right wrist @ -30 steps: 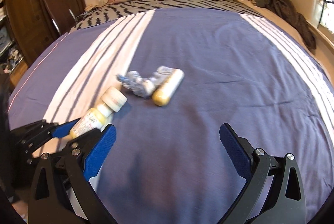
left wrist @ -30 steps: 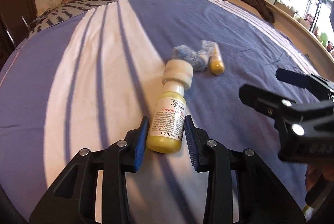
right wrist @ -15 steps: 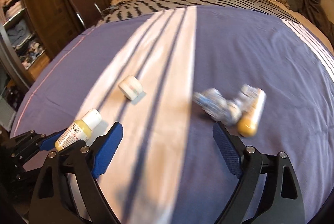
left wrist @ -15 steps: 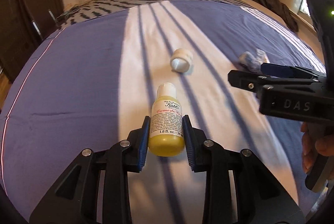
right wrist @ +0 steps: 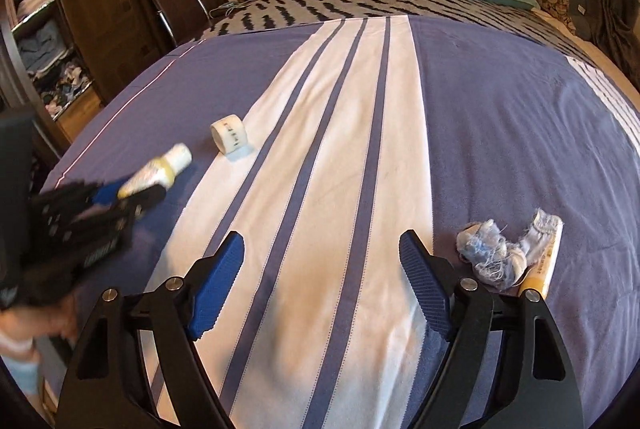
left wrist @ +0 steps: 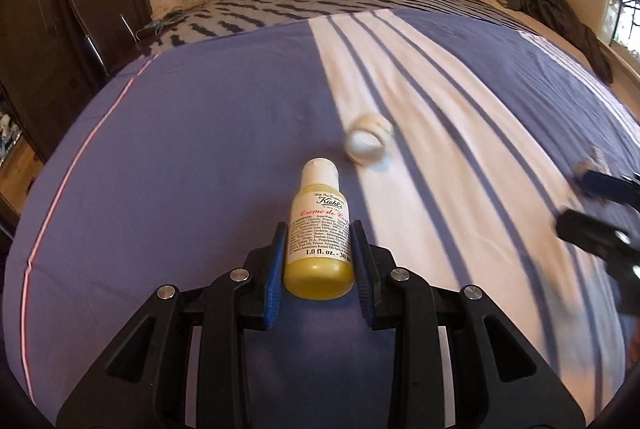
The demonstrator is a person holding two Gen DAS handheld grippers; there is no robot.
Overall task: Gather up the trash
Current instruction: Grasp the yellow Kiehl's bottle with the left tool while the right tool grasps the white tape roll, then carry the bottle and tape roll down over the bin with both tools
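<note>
- The left gripper [left wrist: 318, 261] has its fingers [left wrist: 275, 269] clamped on the lower body of the yellow lotion bottle [left wrist: 318, 229], whose uncapped white neck points away from them
- The white cap [left wrist: 367, 143] lies on the bedspread [left wrist: 200, 133] just beyond the bottle's neck
- The right gripper [right wrist: 322, 279] has its fingers wide apart and holds nothing
- The crumpled blue-white tissue [right wrist: 490, 257] touches a second yellow tube [right wrist: 546, 261], well apart from the bottle

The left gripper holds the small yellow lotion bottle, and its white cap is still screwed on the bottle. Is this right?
Not quite. The left gripper does hold the small yellow lotion bottle, but its white cap lies loose on the striped bedcover, as the left wrist view shows.
</note>
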